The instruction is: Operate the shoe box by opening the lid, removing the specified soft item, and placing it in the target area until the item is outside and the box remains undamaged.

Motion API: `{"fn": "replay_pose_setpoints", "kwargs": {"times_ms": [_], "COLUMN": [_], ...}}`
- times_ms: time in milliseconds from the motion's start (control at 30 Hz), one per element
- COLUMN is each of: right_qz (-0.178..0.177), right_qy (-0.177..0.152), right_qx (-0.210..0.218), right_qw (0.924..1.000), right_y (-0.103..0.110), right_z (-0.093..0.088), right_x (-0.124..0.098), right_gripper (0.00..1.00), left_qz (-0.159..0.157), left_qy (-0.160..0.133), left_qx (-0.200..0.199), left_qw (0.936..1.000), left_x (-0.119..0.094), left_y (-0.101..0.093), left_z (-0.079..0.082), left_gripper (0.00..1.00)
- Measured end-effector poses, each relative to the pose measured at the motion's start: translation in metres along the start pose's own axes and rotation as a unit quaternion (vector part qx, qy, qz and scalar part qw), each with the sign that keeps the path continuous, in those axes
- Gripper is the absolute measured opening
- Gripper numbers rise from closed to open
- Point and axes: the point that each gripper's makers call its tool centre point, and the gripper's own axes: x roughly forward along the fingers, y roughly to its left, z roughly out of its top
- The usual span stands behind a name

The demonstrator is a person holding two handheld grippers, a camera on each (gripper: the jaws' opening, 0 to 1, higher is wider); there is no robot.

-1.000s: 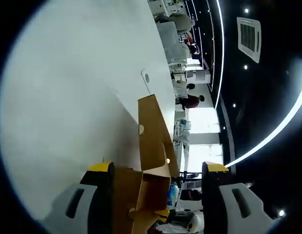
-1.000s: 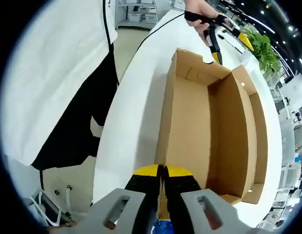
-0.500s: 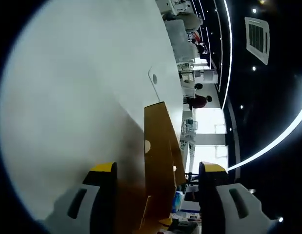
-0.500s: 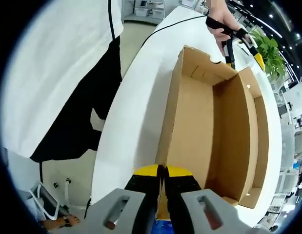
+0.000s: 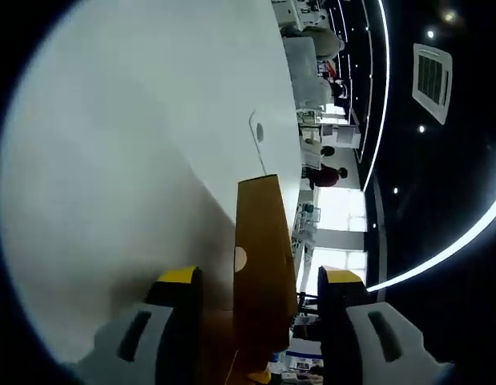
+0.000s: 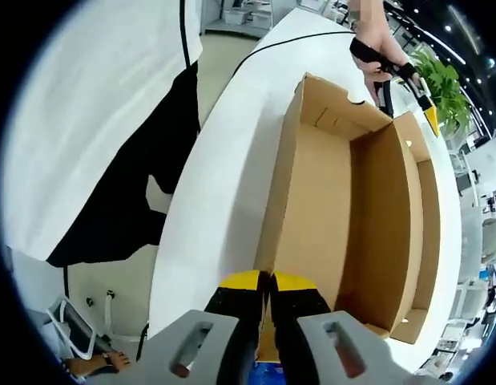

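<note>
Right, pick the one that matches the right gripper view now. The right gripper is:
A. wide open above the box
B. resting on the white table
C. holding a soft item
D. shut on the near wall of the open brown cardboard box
D: the right gripper has its yellow-tipped jaws pressed together over the near wall edge of the open brown cardboard box, which sits on the white table.

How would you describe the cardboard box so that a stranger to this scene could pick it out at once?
Start at the long white table. On it lies the brown cardboard box, open and showing a bare inside. Nothing else on the table is brown, and the right tool is shut on its near wall while the left tool reaches its far end.
</note>
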Motion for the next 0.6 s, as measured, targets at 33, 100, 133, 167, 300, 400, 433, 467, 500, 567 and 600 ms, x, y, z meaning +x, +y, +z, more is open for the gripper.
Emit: {"fn": "replay_pose_setpoints", "kwargs": {"times_ms": [33, 100, 133, 167, 300, 400, 433, 467, 500, 567, 600], "right_qz": [-0.001, -0.002, -0.003, -0.004, -0.007, -0.011, -0.012, -0.013, -0.013, -0.014, -0.015], "right_qy": [0.000, -0.001, -0.001, -0.001, -0.001, -0.001, -0.001, -0.001, -0.002, -0.002, -0.001], "right_qx": [0.001, 0.005, 0.006, 0.006, 0.013, 0.016, 0.017, 0.018, 0.020, 0.024, 0.024], "right_qw": [1.0000, 1.0000, 1.0000, 1.0000, 0.9999, 0.9998, 0.9998, 0.9997, 0.9997, 0.9996, 0.9996], "right_y": [0.000, 0.000, -0.001, 0.000, -0.001, -0.001, -0.001, -0.001, -0.001, -0.001, -0.001], "right_z": [0.000, 0.000, 0.000, 0.000, 0.000, 0.000, 0.000, 0.000, 0.000, 0.000, 0.000], "right_x": [0.000, 0.000, 0.000, 0.000, 0.000, 0.000, 0.000, 0.000, 0.000, 0.001, 0.001], "right_gripper": [0.01, 0.01, 0.01, 0.01, 0.01, 0.01, 0.01, 0.01, 0.01, 0.01, 0.01], "left_qz": [0.003, 0.018, 0.018, 0.012, -0.004, -0.008, -0.009, -0.010, -0.011, -0.019, -0.023], "left_qy": [0.005, 0.031, 0.036, 0.033, 0.017, 0.020, 0.019, 0.018, 0.016, 0.012, 0.009], "left_qx": [0.003, 0.052, 0.051, 0.038, 0.020, 0.036, 0.035, 0.046, 0.058, 0.069, 0.079], "left_qw": [1.0000, 0.9980, 0.9979, 0.9987, 0.9996, 0.9991, 0.9992, 0.9987, 0.9982, 0.9974, 0.9965], "left_x": [0.002, 0.004, 0.005, 0.007, 0.005, 0.007, 0.007, 0.007, 0.006, 0.007, 0.007], "left_y": [0.002, 0.005, 0.005, 0.005, 0.001, -0.001, -0.002, -0.003, -0.004, -0.007, -0.009], "left_z": [-0.002, -0.012, -0.014, -0.012, -0.009, -0.009, -0.010, -0.010, -0.010, -0.010, -0.010], "left_gripper": [0.53, 0.46, 0.43, 0.42, 0.30, 0.30, 0.30, 0.30, 0.30, 0.30, 0.30]}}
